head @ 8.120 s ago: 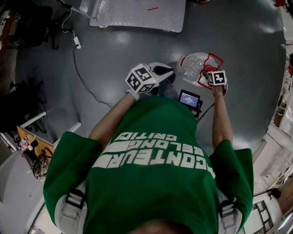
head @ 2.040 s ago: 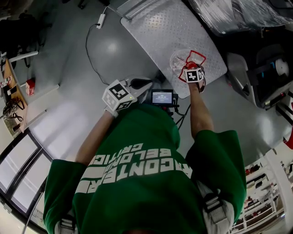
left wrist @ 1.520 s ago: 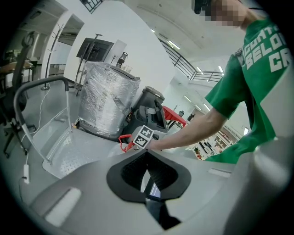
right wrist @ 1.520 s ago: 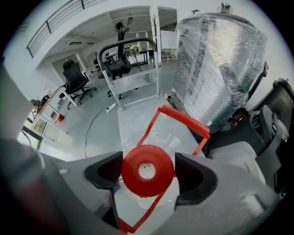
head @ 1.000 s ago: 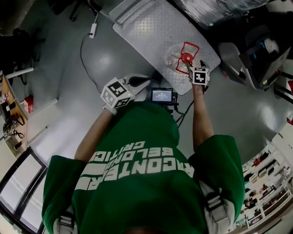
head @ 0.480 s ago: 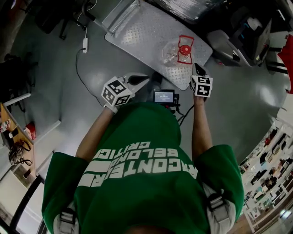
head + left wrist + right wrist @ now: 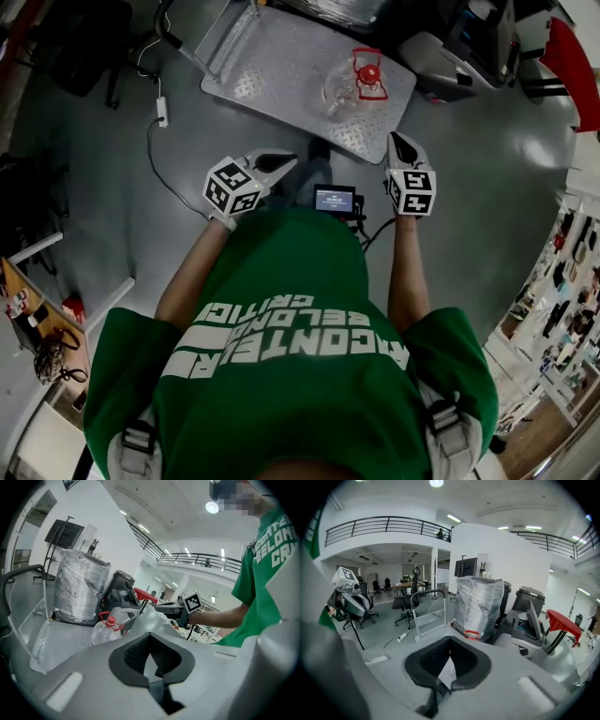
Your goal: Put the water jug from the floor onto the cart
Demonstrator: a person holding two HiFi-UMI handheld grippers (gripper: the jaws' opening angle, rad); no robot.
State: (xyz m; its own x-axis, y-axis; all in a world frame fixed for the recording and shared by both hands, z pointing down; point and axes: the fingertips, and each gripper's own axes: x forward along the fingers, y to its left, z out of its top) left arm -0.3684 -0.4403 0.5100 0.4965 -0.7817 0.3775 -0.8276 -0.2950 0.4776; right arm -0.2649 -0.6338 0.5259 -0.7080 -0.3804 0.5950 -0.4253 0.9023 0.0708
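Clear, red-capped water jug (image 7: 349, 86) sits on cart (image 7: 272, 66); left tongs (image 7: 289, 158), right tongs (image 7: 395, 140) closed.

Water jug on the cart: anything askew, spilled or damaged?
Nothing stands out. The water jug stands upright on the cart, red cap on, with no spill visible around it. The left gripper and right gripper are shut, empty and clear of it.

Dim from above, bright at hand level.
My head view is dark and underexposed — pale sheen on the floor (image 7: 539, 155) and the cart (image 7: 281, 70); both gripper views reach me evenly lit by ceiling lamps (image 7: 436, 483), sharp mid-frame, bent and black at the rims, nearest foreground soft.
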